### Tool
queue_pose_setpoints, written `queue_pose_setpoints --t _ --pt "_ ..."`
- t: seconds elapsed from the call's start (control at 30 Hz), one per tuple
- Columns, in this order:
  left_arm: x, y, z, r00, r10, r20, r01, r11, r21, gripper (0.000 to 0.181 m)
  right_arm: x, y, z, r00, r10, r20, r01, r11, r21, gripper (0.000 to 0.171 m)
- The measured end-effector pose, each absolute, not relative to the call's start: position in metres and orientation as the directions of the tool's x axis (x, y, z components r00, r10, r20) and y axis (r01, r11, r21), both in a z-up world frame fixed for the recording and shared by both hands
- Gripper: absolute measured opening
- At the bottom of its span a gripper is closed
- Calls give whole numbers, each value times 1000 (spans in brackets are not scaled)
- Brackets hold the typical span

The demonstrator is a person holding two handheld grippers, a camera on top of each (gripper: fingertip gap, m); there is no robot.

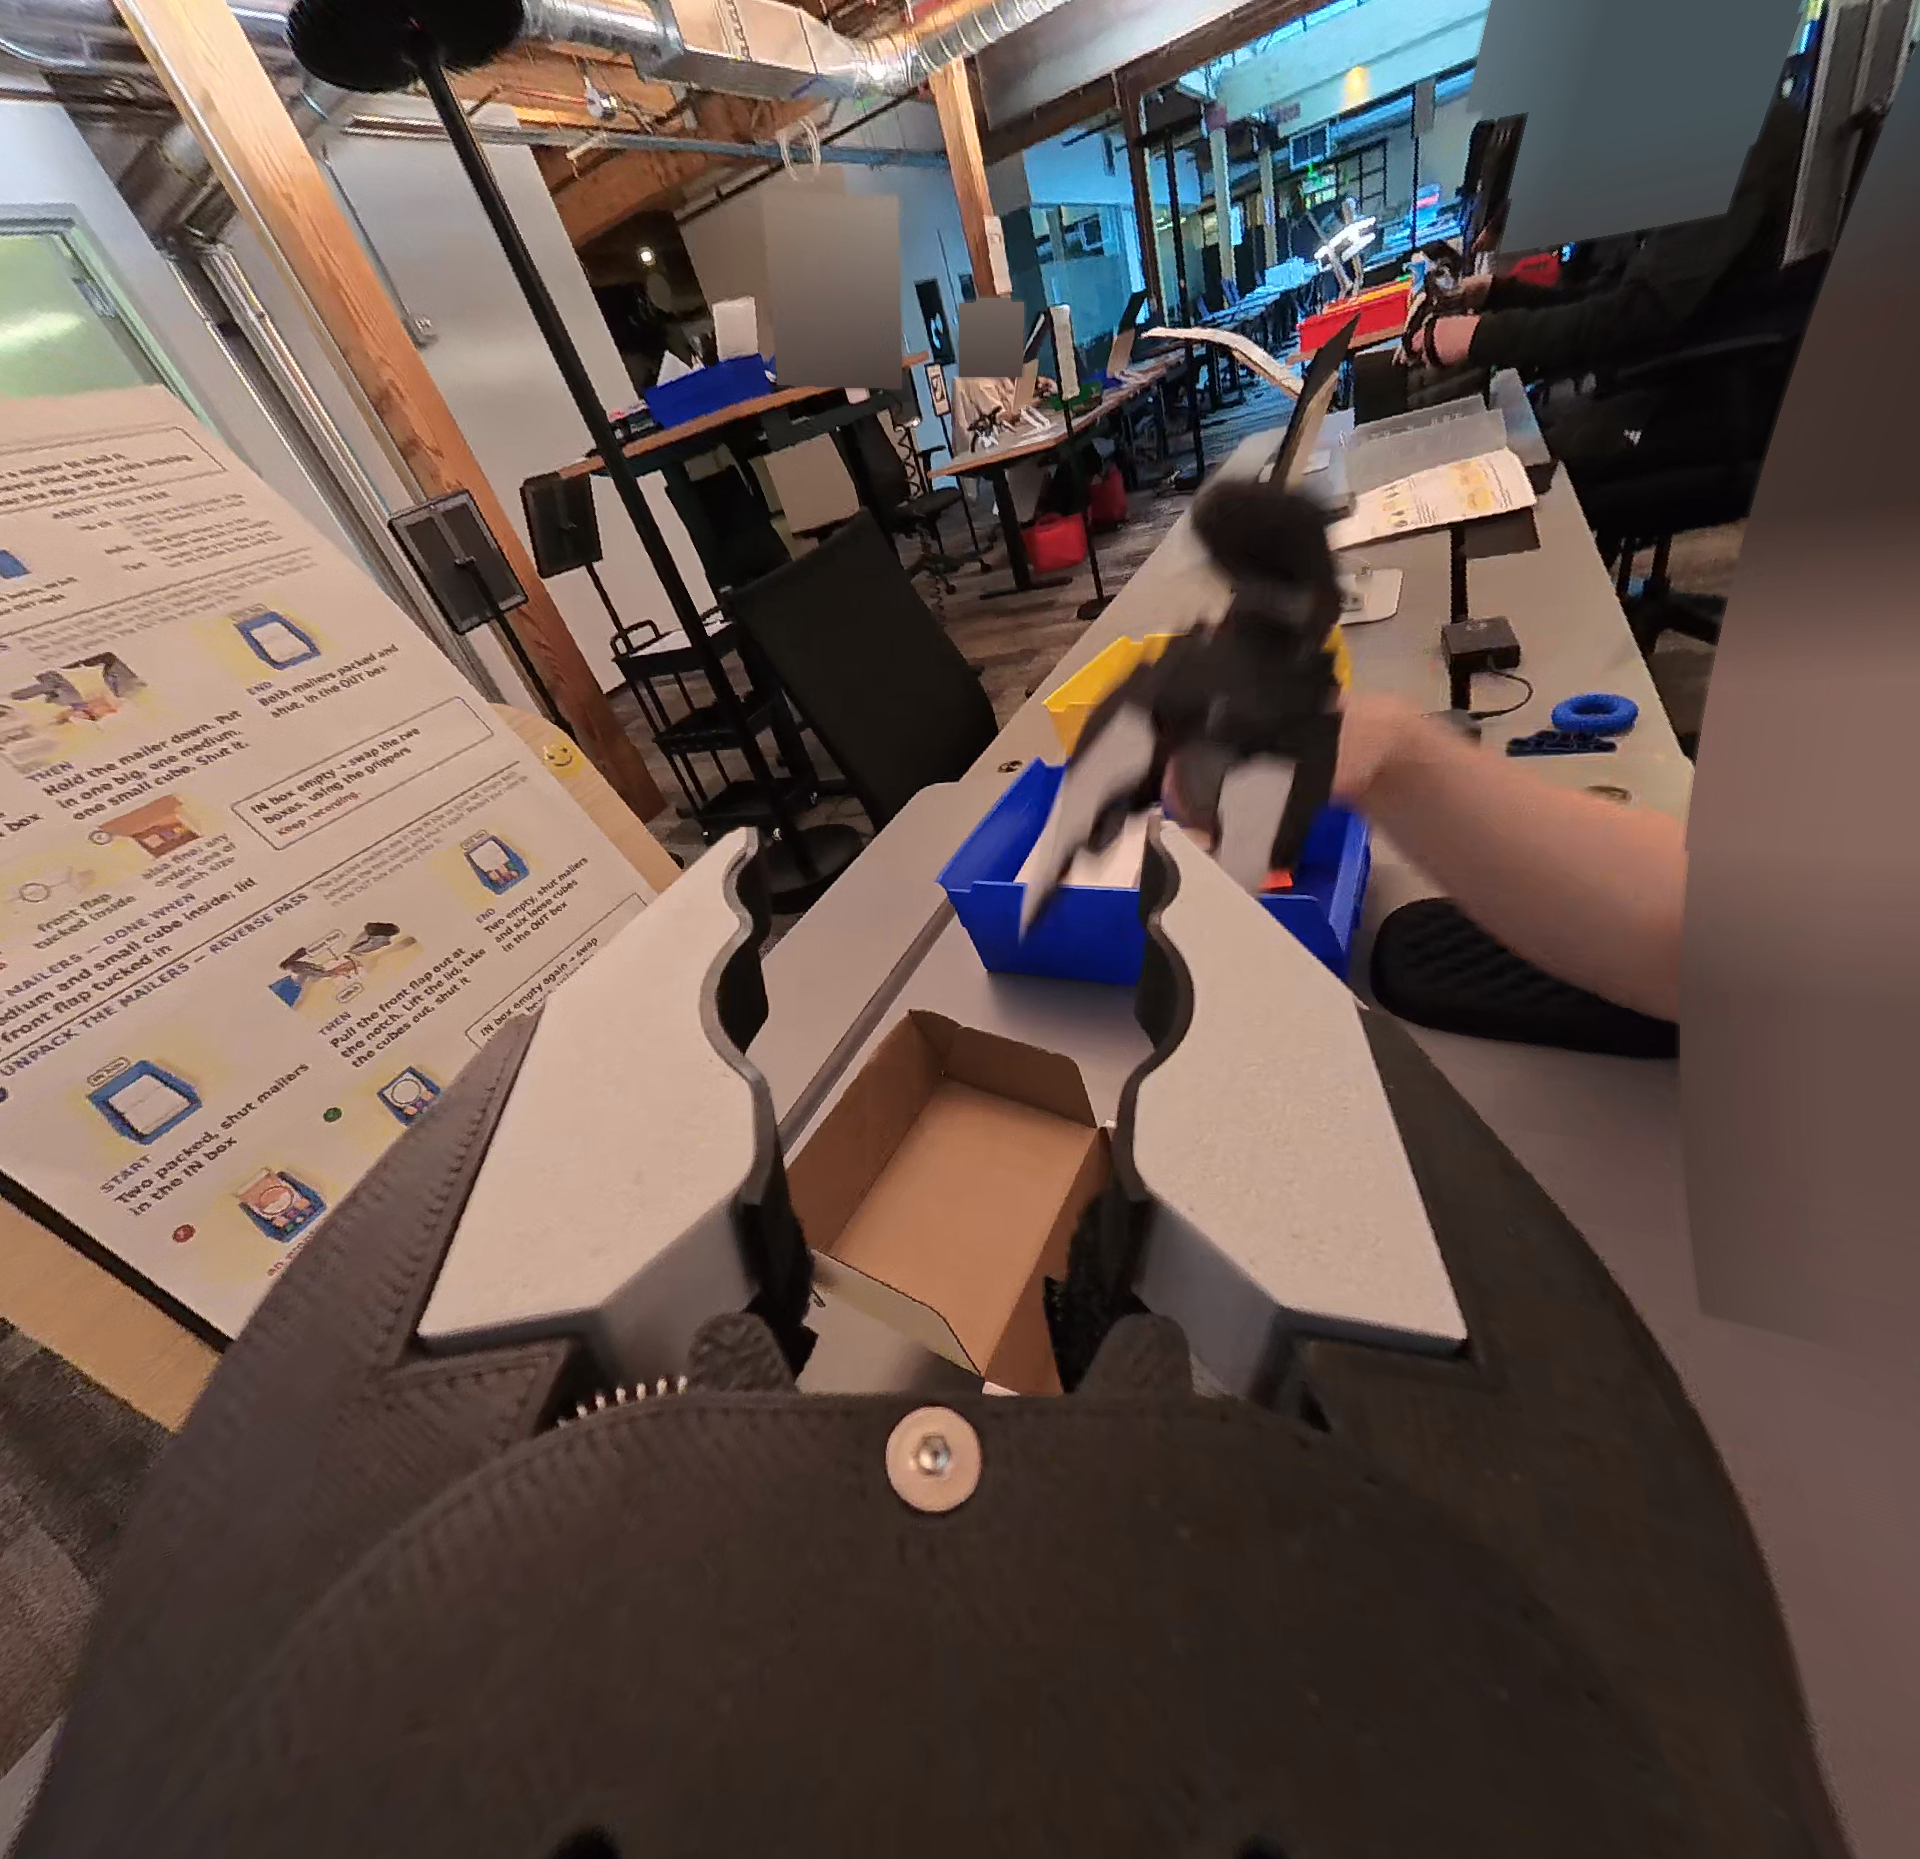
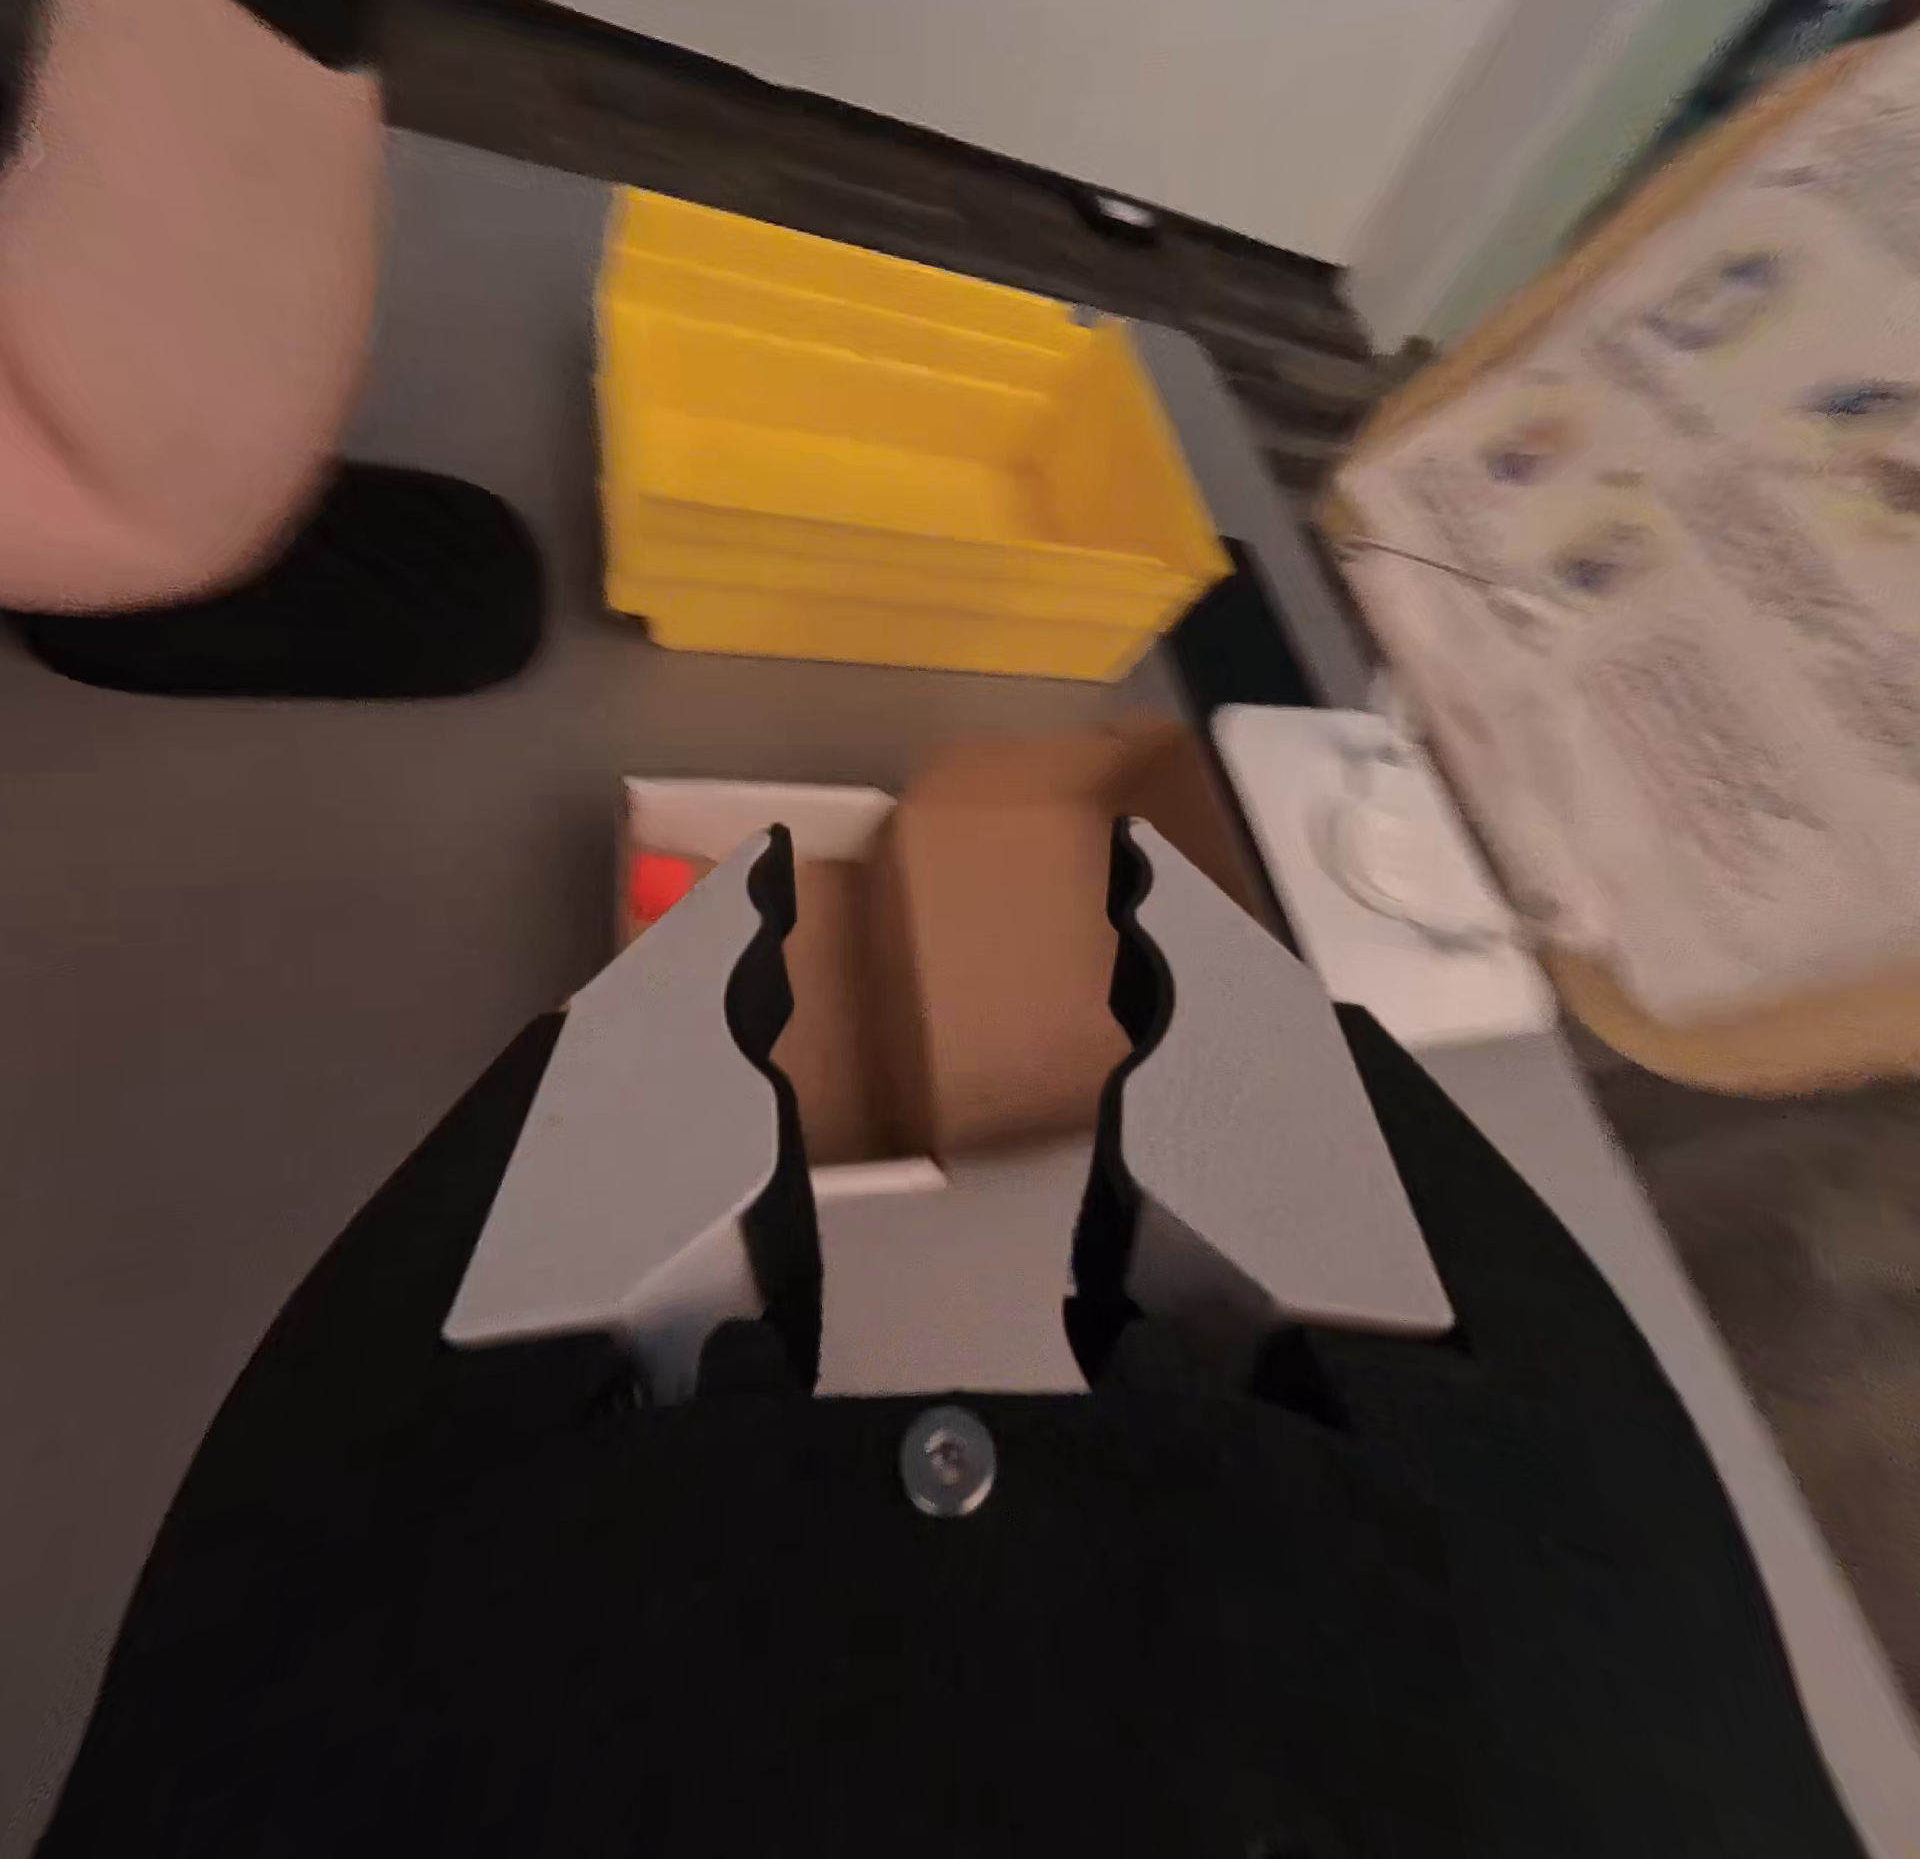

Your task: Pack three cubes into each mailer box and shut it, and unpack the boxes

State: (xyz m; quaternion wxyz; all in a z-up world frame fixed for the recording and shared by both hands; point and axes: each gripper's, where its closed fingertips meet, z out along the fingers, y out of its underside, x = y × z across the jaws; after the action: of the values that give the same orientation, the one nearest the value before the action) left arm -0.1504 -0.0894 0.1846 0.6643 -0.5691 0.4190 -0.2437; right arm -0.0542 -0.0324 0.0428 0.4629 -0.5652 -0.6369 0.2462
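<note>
My left gripper (image 1: 951, 853) is shut on an open mailer box (image 1: 935, 1186), its pads against the two side walls. The box is white outside, brown inside and empty. In the left wrist view my right gripper (image 1: 1122, 864) is blurred and open over a blue bin (image 1: 1070, 936), which holds a white mailer (image 1: 1091, 869) and an orange-red cube (image 1: 1278, 879). In the right wrist view my right gripper (image 2: 951, 833) is open and empty above an open mailer (image 2: 883, 1175) with a raised brown flap (image 2: 997, 957). A red cube (image 2: 660, 890) shows at its left.
A yellow bin (image 1: 1091, 687) stands behind the blue one; it looks empty in the right wrist view (image 2: 883, 479). A black wrist pad (image 1: 1507, 978) lies on the grey table under a forearm. An instruction poster (image 1: 260, 822) leans at the left. A black lamp stand (image 1: 582, 407) rises beyond the table.
</note>
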Motion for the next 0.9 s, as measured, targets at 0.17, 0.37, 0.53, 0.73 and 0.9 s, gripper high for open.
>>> queue_pose_setpoints --t 0.17,0.37,0.53,0.73,0.9 --pt "-150 -93 185 524 -797 -299 -166 249 -954 70 -120 -54 -71 -148 977 157 670 215 -711 44" --pt "-147 -93 184 518 -801 -300 -167 250 -954 70 -129 -78 -128 -297 955 8 728 232 -645 41" --pt "-149 -91 185 520 -803 -292 -157 246 -956 70 -131 -83 -143 -318 944 -86 764 202 -612 39" --pt "-150 -90 185 524 -800 -293 -159 247 -956 70 -130 -87 -149 -315 939 -136 800 185 -571 39" --pt "-150 -90 185 525 -799 -294 -159 247 -956 70 -128 -97 -148 -336 924 -185 807 180 -563 18"
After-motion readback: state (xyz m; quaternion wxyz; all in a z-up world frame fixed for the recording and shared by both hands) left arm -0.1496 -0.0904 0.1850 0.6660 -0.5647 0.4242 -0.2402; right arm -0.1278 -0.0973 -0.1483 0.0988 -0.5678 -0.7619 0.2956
